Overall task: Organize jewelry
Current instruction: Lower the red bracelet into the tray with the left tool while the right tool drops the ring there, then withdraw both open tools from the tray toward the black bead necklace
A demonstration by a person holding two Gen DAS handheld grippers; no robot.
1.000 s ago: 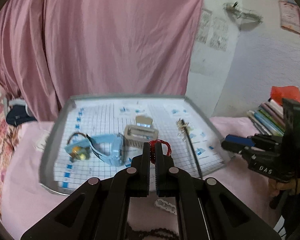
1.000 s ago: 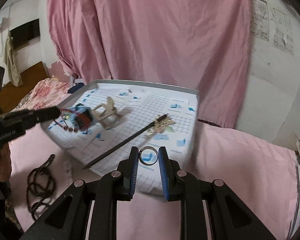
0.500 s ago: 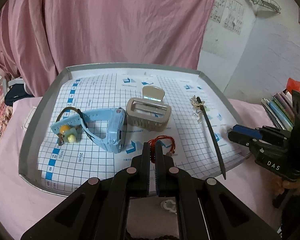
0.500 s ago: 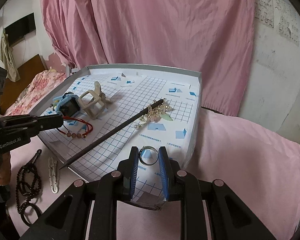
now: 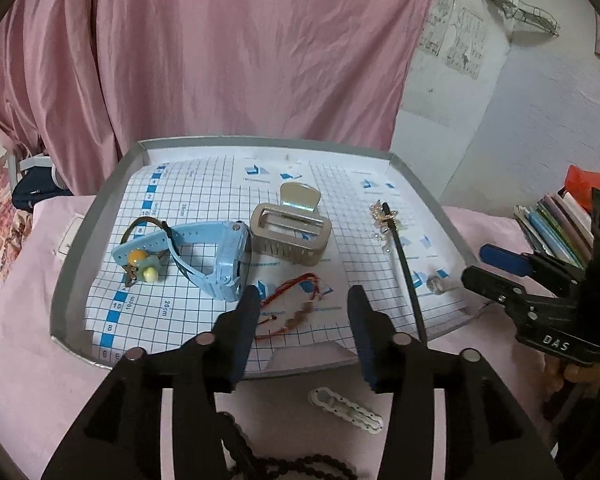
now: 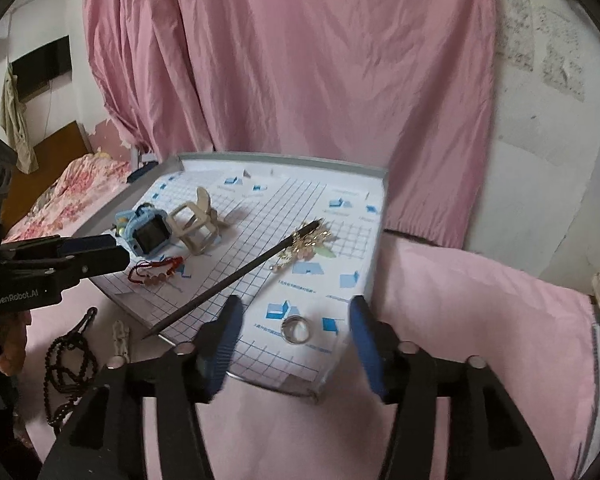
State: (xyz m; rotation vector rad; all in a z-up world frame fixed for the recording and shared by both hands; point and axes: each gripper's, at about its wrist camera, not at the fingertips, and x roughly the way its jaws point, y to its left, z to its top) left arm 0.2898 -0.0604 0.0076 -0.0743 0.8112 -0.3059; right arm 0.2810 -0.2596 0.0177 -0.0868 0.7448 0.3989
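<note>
A grey tray [image 5: 100,208] lined with grid paper holds the jewelry. My left gripper [image 5: 302,312] is open above the tray's near edge, and a red cord bracelet [image 5: 296,308] lies loose on the paper between its fingers. Behind it sit a blue watch [image 5: 204,256], a beige hair claw [image 5: 290,228] and a black hair stick [image 5: 404,264] with gold charms. My right gripper [image 6: 294,316] is also open, over the tray's near right corner. A silver ring [image 6: 296,329] lies flat on the paper between its fingers, seen small as the ring [image 5: 434,283] in the left wrist view.
On the pink cloth in front of the tray [image 6: 376,184] lie a white hair clip [image 5: 344,410] and a dark bead necklace [image 6: 66,364]. Stacked books [image 5: 556,228] stand at the right. A pink curtain [image 5: 220,48] hangs behind the tray.
Both grippers were shut half a second ago, the left on the red bracelet and the right on the ring. Both have opened, and bracelet and ring now lie on the tray.
</note>
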